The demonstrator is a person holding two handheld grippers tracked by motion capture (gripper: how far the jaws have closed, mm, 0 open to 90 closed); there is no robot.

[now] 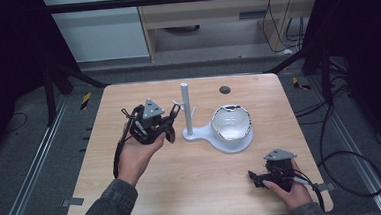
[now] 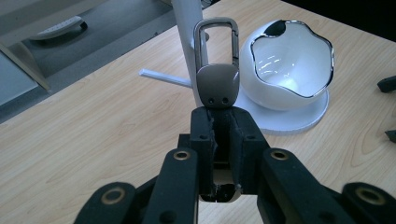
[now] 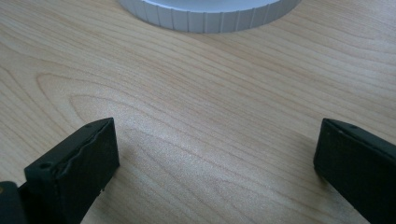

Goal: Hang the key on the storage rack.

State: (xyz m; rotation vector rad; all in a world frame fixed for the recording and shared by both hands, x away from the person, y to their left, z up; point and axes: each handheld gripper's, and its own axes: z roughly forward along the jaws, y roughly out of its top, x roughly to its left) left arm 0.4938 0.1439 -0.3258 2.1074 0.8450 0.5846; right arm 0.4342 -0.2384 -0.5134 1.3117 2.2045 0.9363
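Wooden table [image 1: 193, 177], 2 hand-held grippers, 1 white stand. Left side, high view: left gripper [image 1: 168, 124] is held above the table by the person's left hand [image 1: 137, 153], jaws pointing right toward the white post [image 1: 186, 110]. In the left gripper view the 2 jaws are pressed together on the lower end of a grey-brown metal carabiner clip [image 2: 216, 70]; the clip stands upright out of the jaw tips, solid plate with 2 small holes at the bottom, open loop at the top. The loop sits directly in front of the post [image 2: 187, 42]; whether it touches the post cannot be told. A thin white peg [image 2: 163, 77] sticks out from the post low down, to the clip's left in that view. Centre: the post rises from a flat white base [image 1: 200, 135] that widens to the right and carries a white bowl [image 1: 232, 122] with a wavy silvery rim; the bowl looks empty inside [image 2: 289, 60]. A small dark round disc [image 1: 225, 90] lies on the table behind the stand. Right side: right gripper [image 1: 253, 178] lies low at the table's near right corner in the person's right hand [image 1: 291, 189], well apart from the stand. In the right gripper view its 2 jaws stand wide apart with bare wood between them, holding nothing; the ribbed edge of the base [image 3: 205, 16] lies ahead.
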